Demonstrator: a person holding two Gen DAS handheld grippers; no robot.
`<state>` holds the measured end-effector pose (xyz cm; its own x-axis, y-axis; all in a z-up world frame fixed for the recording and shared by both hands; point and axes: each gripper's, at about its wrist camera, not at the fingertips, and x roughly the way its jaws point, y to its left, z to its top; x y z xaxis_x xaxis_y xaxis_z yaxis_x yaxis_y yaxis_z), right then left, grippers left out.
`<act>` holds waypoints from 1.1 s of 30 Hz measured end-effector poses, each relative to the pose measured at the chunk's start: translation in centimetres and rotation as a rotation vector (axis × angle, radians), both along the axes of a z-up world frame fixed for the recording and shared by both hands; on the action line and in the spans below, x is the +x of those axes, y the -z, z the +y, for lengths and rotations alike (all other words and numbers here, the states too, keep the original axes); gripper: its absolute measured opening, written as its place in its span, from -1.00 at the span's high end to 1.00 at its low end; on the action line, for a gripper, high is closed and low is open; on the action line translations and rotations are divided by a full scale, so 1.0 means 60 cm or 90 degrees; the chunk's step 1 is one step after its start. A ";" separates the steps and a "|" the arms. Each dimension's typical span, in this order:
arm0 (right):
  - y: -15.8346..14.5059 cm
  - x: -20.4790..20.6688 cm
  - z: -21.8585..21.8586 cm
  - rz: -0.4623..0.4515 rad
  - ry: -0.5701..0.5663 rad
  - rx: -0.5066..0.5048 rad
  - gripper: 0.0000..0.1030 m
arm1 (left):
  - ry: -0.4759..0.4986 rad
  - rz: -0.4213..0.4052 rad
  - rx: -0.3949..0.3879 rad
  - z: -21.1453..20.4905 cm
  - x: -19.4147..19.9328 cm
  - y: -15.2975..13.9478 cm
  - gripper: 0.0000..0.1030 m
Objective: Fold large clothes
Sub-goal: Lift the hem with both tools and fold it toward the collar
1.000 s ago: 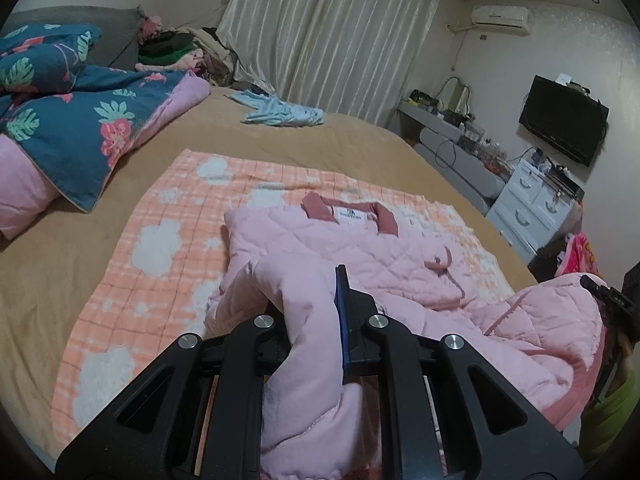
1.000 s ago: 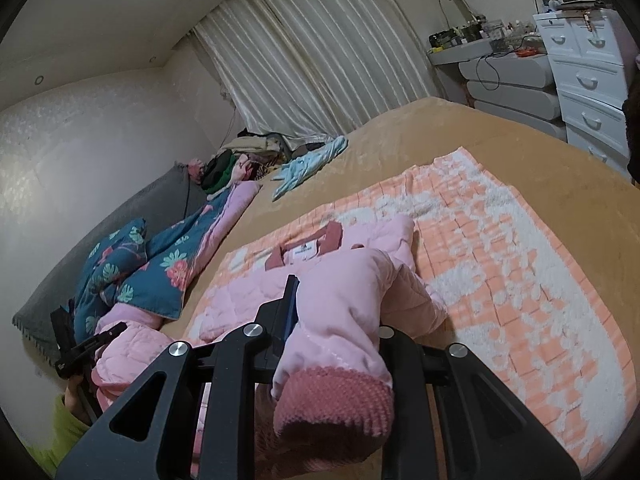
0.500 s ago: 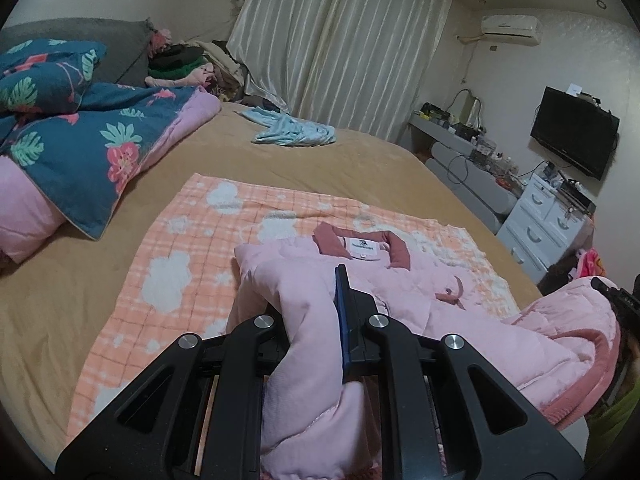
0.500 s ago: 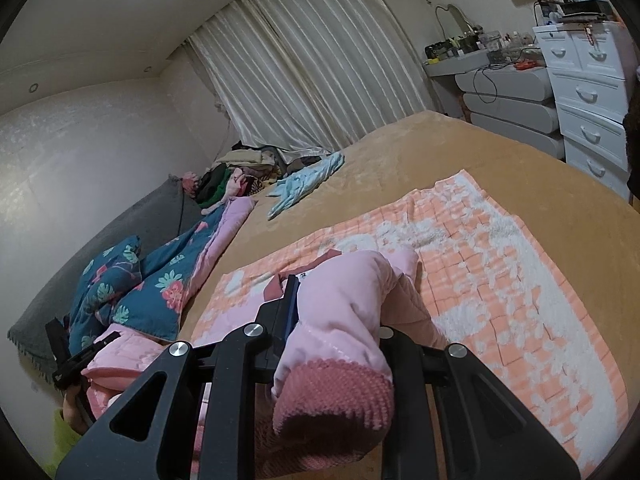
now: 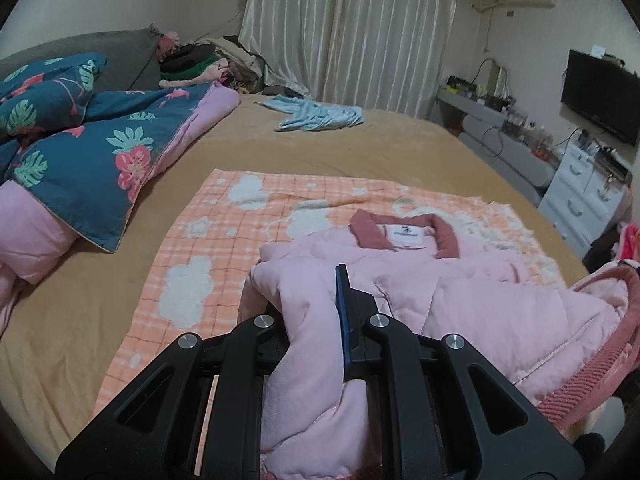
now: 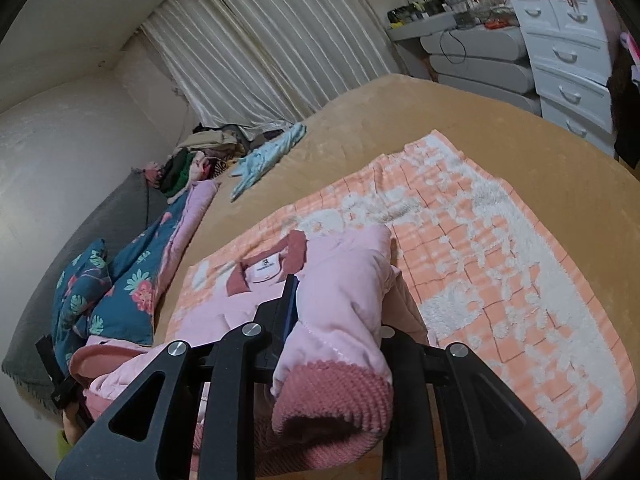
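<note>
A pink quilted jacket [image 5: 460, 304] with a dark pink collar [image 5: 404, 232] lies on an orange and white checked blanket [image 5: 224, 240] on the bed. My left gripper [image 5: 316, 300] is shut on a fold of the jacket's left side, held above the blanket. My right gripper [image 6: 340, 308] is shut on the jacket's sleeve [image 6: 344, 292], whose dark pink knit cuff [image 6: 332, 412] hangs toward the camera. The jacket's collar [image 6: 264, 268] also shows in the right wrist view. The fingertips of both grippers are mostly hidden by fabric.
A blue floral quilt [image 5: 80, 140] and pink bedding lie at the bed's left. A light blue garment [image 5: 320, 116] lies at the far end, near a clothes pile [image 5: 200, 60]. White drawers [image 6: 572, 52] and a television [image 5: 600, 100] stand at the right.
Both grippers have moved forward over the bed with the jacket, carrying its lower part and sleeve toward the collar. Both grips stay shut.
</note>
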<state>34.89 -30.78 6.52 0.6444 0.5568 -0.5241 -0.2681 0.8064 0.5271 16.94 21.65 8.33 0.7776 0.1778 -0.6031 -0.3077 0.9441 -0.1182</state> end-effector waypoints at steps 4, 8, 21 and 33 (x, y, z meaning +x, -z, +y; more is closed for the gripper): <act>0.016 0.023 0.011 0.009 -0.003 -0.015 0.58 | -0.005 0.016 0.012 0.006 0.019 0.016 0.85; 0.028 0.045 0.022 0.019 -0.003 -0.016 0.54 | -0.009 0.031 0.016 0.014 0.037 0.033 0.85; 0.069 0.115 0.030 0.058 0.005 0.014 -0.42 | -0.016 0.060 0.007 0.042 0.094 0.079 0.81; 0.025 0.079 -0.056 -0.083 0.012 0.175 -0.82 | -0.018 0.061 -0.024 0.061 0.124 0.100 0.80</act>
<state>39.66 -34.17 5.01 0.7076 0.6540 -0.2677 -0.3346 0.6437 0.6882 24.40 25.31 2.33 0.7115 0.1747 -0.6806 -0.3455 0.9304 -0.1224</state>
